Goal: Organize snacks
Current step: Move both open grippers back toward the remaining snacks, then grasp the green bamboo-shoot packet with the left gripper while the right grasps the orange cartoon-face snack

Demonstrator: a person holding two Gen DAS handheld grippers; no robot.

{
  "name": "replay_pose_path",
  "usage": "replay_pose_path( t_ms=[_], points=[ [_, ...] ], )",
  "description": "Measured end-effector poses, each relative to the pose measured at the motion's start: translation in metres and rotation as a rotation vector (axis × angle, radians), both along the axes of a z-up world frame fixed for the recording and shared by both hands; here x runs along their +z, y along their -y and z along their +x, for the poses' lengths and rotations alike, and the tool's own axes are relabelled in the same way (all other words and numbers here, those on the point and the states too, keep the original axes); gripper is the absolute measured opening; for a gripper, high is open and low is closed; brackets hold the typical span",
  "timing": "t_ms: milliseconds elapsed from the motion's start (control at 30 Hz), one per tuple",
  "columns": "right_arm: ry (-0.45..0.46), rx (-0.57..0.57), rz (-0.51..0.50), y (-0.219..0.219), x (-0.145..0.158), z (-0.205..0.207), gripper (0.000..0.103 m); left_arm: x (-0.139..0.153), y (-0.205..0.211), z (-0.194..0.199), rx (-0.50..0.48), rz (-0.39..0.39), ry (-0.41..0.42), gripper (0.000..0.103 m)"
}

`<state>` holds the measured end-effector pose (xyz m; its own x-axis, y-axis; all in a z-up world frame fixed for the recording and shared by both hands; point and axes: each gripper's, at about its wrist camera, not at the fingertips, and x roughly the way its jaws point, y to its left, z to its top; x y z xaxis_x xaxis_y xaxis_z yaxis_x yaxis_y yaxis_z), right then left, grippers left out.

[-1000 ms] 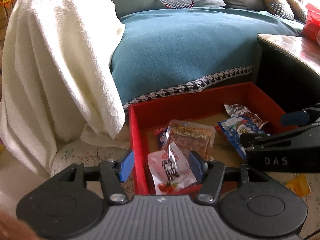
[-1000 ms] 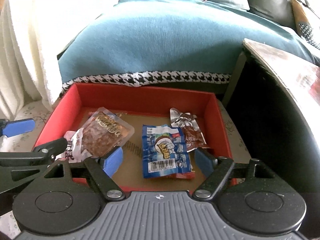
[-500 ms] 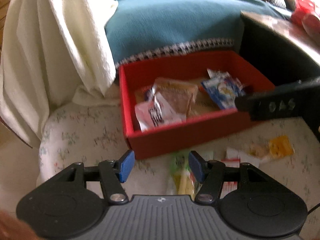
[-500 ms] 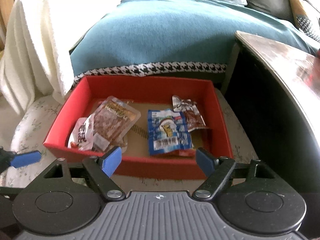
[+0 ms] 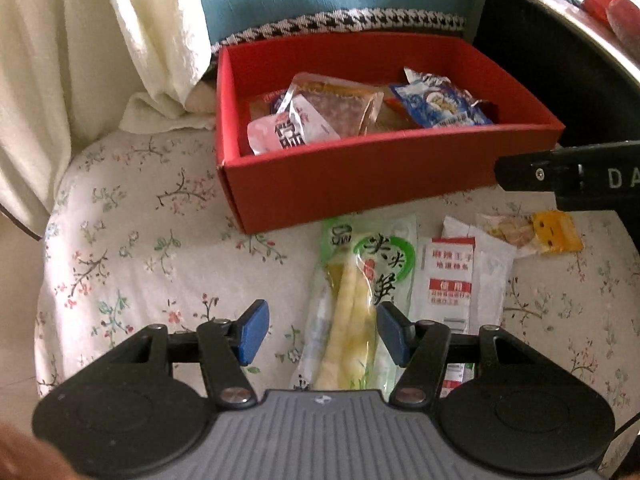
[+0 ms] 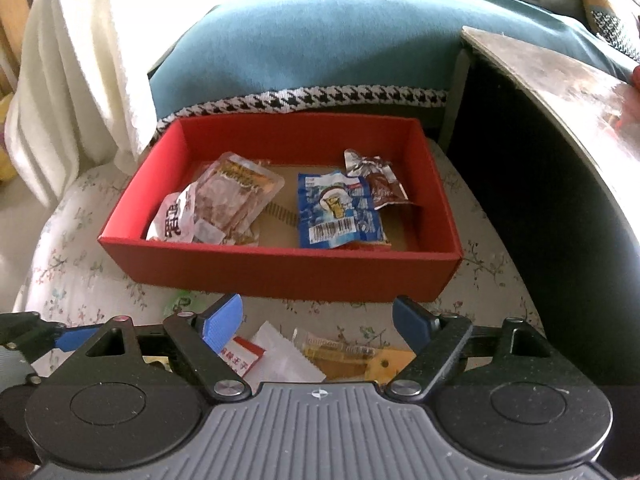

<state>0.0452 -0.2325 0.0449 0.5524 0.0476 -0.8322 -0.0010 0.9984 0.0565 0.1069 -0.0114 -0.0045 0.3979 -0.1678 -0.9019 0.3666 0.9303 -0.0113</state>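
I see the green bamboo-shoot packet [image 5: 362,300] lying lengthwise toward the red box [image 5: 384,184], which holds four snack packs. My left gripper [image 5: 322,334] straddles it, jaws open; my right gripper [image 6: 316,322] gapes empty too

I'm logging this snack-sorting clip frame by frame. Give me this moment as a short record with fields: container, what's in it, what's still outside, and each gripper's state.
container: red box on the floral cushion
in box: blue packet, clear meat packet, white packet, brown packet
outside, in front of box: green bamboo-shoot packet, white-and-red sachet, yellow packet
left gripper: open, above the bamboo-shoot packet
right gripper: open, empty
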Motion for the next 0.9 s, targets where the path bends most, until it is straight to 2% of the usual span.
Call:
replay_pose_path(
  t_ms=[467,633,900],
  points=[
    [-0.043,0.028,-0.012,-0.006,-0.011,0.003,0.088,-0.005,-0.004,0.003,0.017,-0.029,-0.021,0.056],
    [-0.046,0.041,-0.007,-0.006,-0.010,0.002,0.088,-0.004,-0.008,-0.002,0.027,-0.042,-0.038,0.038],
    [-0.066,0.061,0.015,-0.007,-0.012,-0.001,0.088,-0.004,-0.022,-0.023,0.066,-0.024,-0.071,0.035]
  ],
)
